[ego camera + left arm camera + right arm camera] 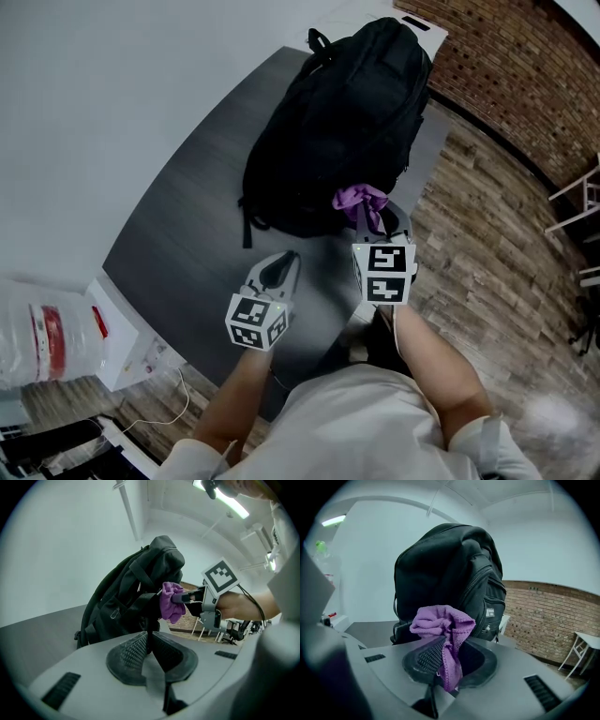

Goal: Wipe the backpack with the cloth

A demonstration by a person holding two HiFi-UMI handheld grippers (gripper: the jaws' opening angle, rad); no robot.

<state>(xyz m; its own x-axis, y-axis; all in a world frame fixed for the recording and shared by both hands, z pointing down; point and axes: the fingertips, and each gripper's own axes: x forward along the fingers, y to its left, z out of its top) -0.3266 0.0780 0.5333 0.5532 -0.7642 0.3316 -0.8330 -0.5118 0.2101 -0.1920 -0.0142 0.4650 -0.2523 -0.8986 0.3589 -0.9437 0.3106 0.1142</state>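
Right gripper [449, 649] pinches the bunched purple microfibre cloth [439, 620] at the upright black fabric backpack's [440, 559] lower front, seemingly to wipe, while left gripper [149, 639], jaws together and empty, waits beside.

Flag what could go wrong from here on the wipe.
1. The backpack stands unbraced. The left gripper is shut, empty and off it, so a push may tip it or slide it toward the edge of the table.
2. The cloth is bunched in the right gripper. It may snag on the zipper or slip from the jaws.
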